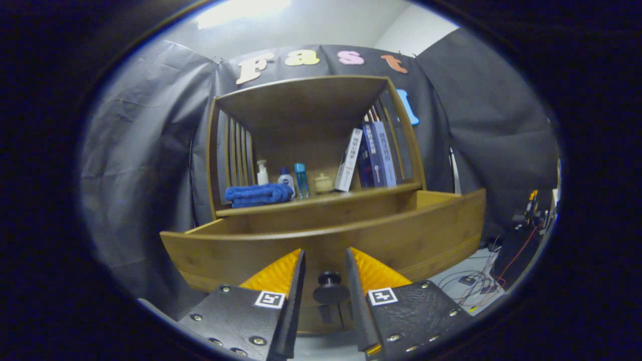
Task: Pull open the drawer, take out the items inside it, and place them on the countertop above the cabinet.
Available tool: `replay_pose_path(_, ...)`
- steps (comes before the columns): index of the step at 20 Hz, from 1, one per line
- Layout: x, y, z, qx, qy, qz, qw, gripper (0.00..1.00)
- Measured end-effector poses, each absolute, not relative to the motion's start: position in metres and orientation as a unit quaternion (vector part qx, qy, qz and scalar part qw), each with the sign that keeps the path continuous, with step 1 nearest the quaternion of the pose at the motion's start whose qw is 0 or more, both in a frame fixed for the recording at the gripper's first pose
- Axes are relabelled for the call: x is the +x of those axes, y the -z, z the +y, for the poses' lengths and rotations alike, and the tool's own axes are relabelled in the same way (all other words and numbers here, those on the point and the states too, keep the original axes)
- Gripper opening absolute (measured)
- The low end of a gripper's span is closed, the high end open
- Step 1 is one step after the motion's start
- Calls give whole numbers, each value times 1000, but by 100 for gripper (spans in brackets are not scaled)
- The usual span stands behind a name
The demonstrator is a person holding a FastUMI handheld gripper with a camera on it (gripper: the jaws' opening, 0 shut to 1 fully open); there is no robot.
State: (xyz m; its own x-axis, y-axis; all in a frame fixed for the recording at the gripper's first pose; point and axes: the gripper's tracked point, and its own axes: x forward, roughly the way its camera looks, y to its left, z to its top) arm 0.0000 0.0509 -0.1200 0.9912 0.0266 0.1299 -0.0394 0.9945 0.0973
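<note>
Clearly the drawer (321, 240) stands pulled out from the wooden cabinet (311, 125), its front panel close ahead of the gripper (325, 260). The dark round knob (329, 286) sits between the two fingers, which stand a little apart on either side of it; a gap shows on each side, so the fingers do not appear to press on the knob. The camera looks at the drawer front from low down, so whatever lies inside the drawer is hidden behind the panel.

Above the drawer, the countertop (321, 199) already carries a folded blue towel (258, 194), a small pump bottle (262, 173), a white bottle with a blue cap (286, 178), a slim blue bottle (301, 180), a small pale jar (323, 183) and a row of leaning books (368, 155).

By the look of it, the opening step is done or nearly done, and the next move is to back off the knob, rise and reach over the front panel.

Several things could go wrong. A fingertip might catch the knob while backing off and jerk the drawer. Rising too close to the panel could knock its top edge. Because the contents cannot be seen from here, a blind reach might miss or nudge an item. The shelf is also crowded, so setting something down carelessly may topple a bottle or the leaning books.
</note>
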Motion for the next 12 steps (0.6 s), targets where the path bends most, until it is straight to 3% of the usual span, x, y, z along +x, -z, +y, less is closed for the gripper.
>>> replay_pose_path(4, 10, 75, 55, 29, -11, -59, 998, 46)
replay_pose_path(12, 73, 53, 74, -28, -3, 89, 996, 46)
